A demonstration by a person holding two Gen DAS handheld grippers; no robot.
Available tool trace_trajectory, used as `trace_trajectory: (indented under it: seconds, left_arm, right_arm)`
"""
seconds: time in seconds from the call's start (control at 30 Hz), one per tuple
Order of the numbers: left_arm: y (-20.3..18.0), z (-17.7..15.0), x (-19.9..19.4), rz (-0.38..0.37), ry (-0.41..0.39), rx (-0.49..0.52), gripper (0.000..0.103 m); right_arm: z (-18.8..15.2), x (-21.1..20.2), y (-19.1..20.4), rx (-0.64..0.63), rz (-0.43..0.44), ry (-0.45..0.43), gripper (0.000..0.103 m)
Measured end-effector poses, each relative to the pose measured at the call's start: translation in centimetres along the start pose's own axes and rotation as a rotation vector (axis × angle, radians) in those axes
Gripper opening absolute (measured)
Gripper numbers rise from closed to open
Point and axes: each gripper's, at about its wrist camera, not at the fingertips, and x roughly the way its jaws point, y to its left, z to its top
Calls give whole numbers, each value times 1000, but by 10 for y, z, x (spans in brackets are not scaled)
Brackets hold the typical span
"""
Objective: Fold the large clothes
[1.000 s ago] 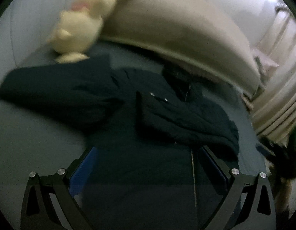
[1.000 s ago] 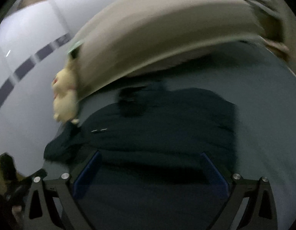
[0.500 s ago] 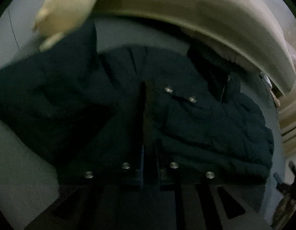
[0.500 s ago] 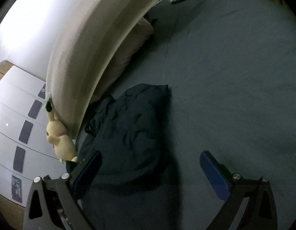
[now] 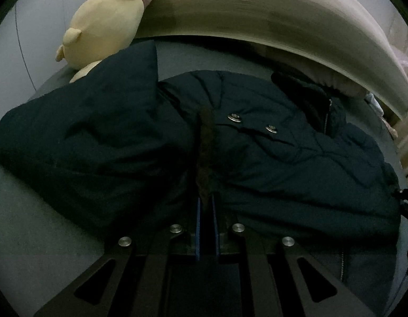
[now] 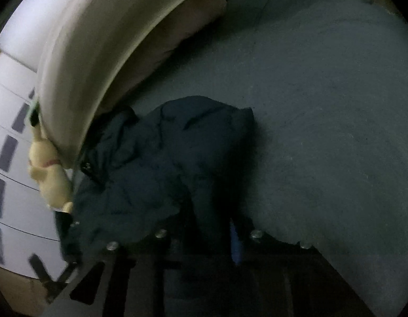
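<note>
Grasp step of a fold in hand, judging by both tools down on the hem of the dark navy padded jacket with metal snap buttons (image 5: 270, 142), spread on the grey-blue bed (image 6: 322, 105). Left tool (image 5: 206, 211) pinched together on a ridge of jacket fabric rising toward 12 o'clock from its blue pads. Right tool (image 6: 222, 235) closing, with dark jacket cloth bunched between the jaws; only one blue pad showing, so a firm press on the cloth not yet certain. Jacket body running from the left tool toward 12 and 2 o'clock, collar near the beige padded headboard (image 5: 256, 18), one sleeve flung out toward 10 o'clock beside the pale yellow plush toy (image 5: 108, 21). From the right tool, jacket lying from 12 round to 9 o'clock, bare bed from 1 to 4 o'clock. Next move likely calls for lifting the hem evenly with both tools and carrying it toward the collar, keeping the bulky padding from slipping out.
</note>
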Motion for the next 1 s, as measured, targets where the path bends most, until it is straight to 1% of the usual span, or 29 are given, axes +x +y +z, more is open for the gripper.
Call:
trace_trajectory:
  seconds: [0.1,0.17,0.2,0.23,0.27,0.3,0.33,0.37,0.4,0.47,0.57,0.6,0.63,0.67,0.7,0.73,0.83,0.87,0.9,0.93,0.97,1.0]
  left_arm:
    - [4,-2,2,-6,-4,9,9]
    - [-1,-1,8,-2,-8,15,9]
    - [-3,-1,9,6,-9,15,9]
    - [-2,-1,8,12,-7,18,9]
    - [-4,-1,8,18,-3,25,9]
    - [-4,0,7,19,1,31,9]
    - [-3,0,6,17,3,33,10]
    - [-2,1,6,14,6,33,10]
    - [-1,1,6,11,9,30,12]
    - [-1,2,7,7,10,21,13]
    - [-3,2,7,18,6,24,13]
    - [-4,1,8,23,3,28,13]
    - [-5,1,8,27,2,34,13]
    - [-6,1,8,29,2,40,13]
    - [-6,1,8,29,5,42,14]
    - [-5,1,8,26,7,41,14]
    - [-6,2,9,32,14,51,15]
    - [-6,2,8,38,14,57,15]
    - [-9,3,8,45,13,64,15]
    - [-10,3,5,54,8,76,16]
    - [-12,2,-1,72,-1,88,21]
    - [-12,3,-5,87,-9,91,38]
  right_arm:
    - [-3,-21,15,-64,-10,-89,13]
    - [-4,-8,9,-69,-78,-52,13]
    - [-5,-2,6,-62,-99,-37,18]
    - [-6,-2,5,-54,-97,-47,19]
    - [-8,-5,6,-46,-82,-63,26]
    - [-10,-12,8,-42,-59,-75,52]
    - [-13,-17,11,-47,-50,-84,73]
    - [-17,-23,12,-55,-55,-96,90]
    - [-22,-33,14,-68,-69,-118,90]
    - [-35,-49,13,-82,-54,-127,90]
    - [-48,-48,12,-75,-50,-72,88]
    - [-54,-41,13,-96,-60,-42,78]
    - [-57,-35,13,-110,-72,-17,59]
    - [-61,-26,13,-126,-84,22,29]
    - [-63,-18,13,-138,-106,50,28]
    - [-64,-17,15,-162,-130,34,28]
    - [-65,-14,14,-151,-137,29,28]
    - [-66,-15,16,-157,-144,23,30]
    - [-67,-14,22,-166,-150,11,36]
    - [-68,-14,27,-168,-161,-1,44]
    - [-69,-19,26,-163,-160,-4,77]
    - [-70,-24,27,-157,-159,-18,88]
